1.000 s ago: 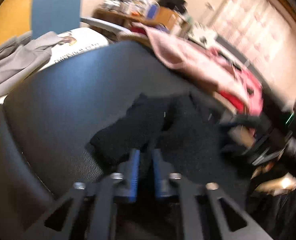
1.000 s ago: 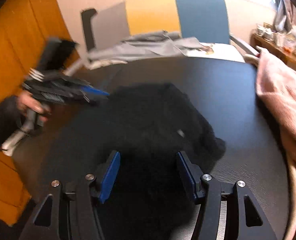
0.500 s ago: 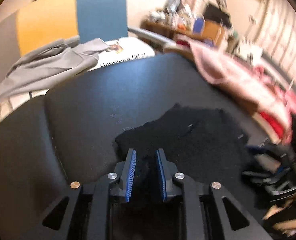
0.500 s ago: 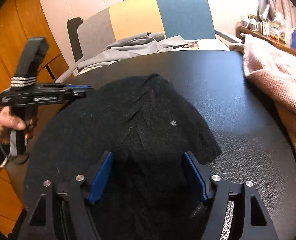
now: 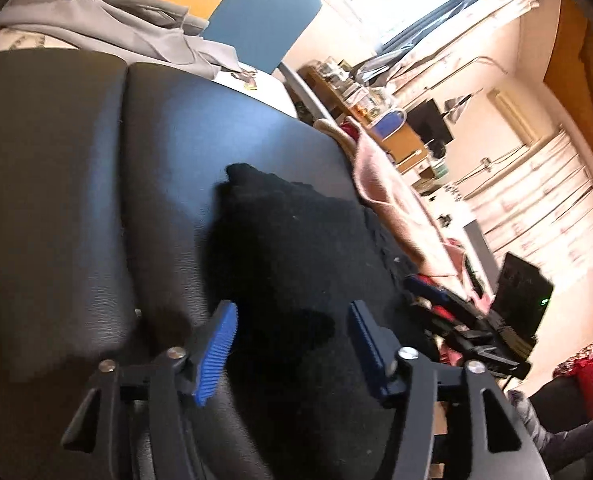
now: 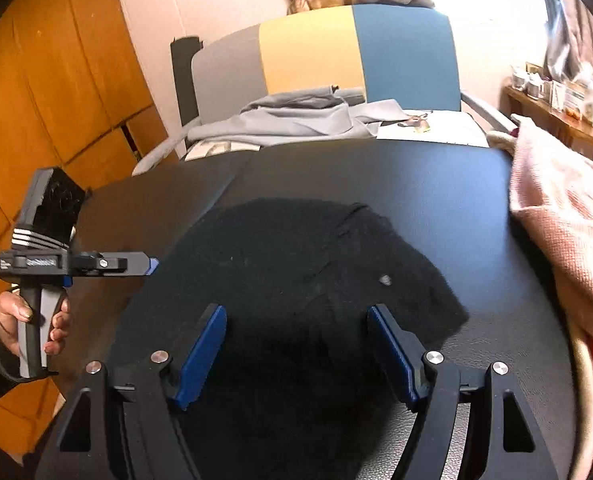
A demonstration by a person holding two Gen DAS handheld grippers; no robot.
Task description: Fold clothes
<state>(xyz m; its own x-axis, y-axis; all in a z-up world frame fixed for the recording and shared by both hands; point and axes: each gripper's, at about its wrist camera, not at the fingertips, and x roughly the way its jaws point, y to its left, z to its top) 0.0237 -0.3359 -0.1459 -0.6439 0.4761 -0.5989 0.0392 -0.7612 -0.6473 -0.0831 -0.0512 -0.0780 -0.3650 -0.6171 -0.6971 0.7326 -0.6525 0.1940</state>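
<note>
Both claws stood open with nothing between the pads: your left gripper (image 5: 292, 340) hung spread over the near-left part of the black garment (image 6: 296, 280), and your right gripper (image 6: 296, 344) gaped over its near edge at 6 o'clock. That garment lay spread on the black padded table (image 6: 436, 184), one lobe reaching out toward 4 o'clock, a seam or crease running toward 1 o'clock. Whether it was already folded once or lay open I could not tell, black on black as it was, so the scene fitted either a cloth laid out for a fold or one just released after it. If you meant to fold further, you did well to hunt the true hem by its raised edge and take one layer only. The pink knit (image 6: 568, 232) at 3 o'clock sat near; you needed to keep the fold clear of it. The grey garment (image 6: 296, 120) at 12 o'clock lay well apart.
</note>
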